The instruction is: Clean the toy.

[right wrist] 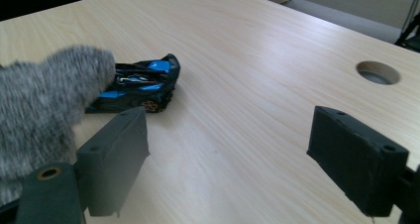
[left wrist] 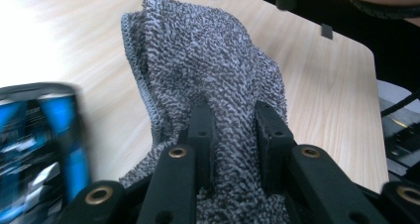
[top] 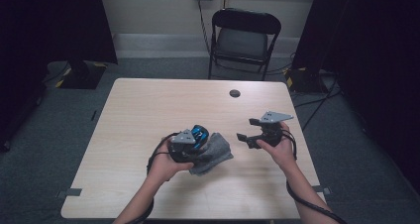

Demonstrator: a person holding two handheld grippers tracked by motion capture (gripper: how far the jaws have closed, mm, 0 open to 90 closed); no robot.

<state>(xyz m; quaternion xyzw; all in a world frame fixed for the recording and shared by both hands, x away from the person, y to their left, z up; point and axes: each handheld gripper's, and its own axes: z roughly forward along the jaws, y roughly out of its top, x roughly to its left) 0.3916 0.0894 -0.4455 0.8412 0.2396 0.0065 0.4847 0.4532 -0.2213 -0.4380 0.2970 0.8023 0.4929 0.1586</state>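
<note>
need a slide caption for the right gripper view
Open right gripper faces a blue toy car on the wooden table, grey cloth beside it.

Pale wood worktop (top: 148, 115) with a toy car and a grey cloth on it.

The blue and black toy car (right wrist: 136, 87) is the landmark: it sits on the worktop near the person's side. The fuzzy grey cloth (left wrist: 208, 75) lies bunched right against the car, touching it and partly over one end. A round cable hole (top: 235, 93) sits in the worktop well beyond the car, toward the far edge.
</note>
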